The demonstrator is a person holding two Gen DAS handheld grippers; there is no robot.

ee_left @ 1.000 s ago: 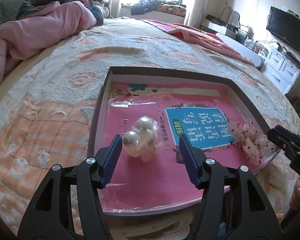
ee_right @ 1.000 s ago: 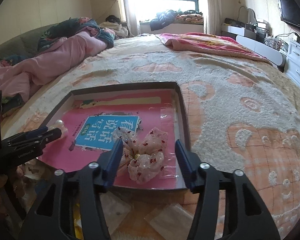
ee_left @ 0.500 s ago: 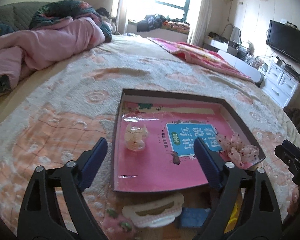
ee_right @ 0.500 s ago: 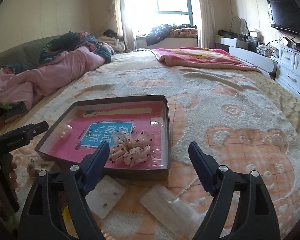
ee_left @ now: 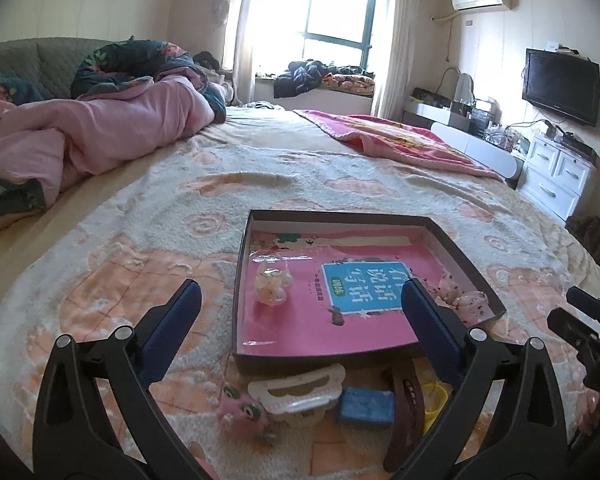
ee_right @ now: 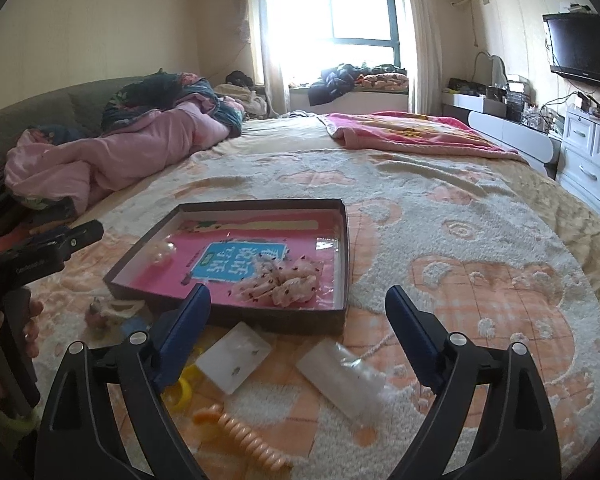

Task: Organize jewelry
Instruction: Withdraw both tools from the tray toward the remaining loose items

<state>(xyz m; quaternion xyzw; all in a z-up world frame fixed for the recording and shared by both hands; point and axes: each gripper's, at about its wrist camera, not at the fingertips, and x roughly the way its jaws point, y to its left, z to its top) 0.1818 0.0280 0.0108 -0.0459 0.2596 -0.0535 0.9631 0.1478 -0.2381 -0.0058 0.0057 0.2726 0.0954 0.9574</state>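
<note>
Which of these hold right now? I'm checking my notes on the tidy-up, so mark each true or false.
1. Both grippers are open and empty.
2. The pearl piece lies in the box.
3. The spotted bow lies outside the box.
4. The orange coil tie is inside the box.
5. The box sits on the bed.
1. True: left gripper and right gripper hold nothing.
2. True: the pearl piece lies in the box.
3. False: the bow lies inside it.
4. False: the coil tie lies on the bed, outside.
5. True.
</note>
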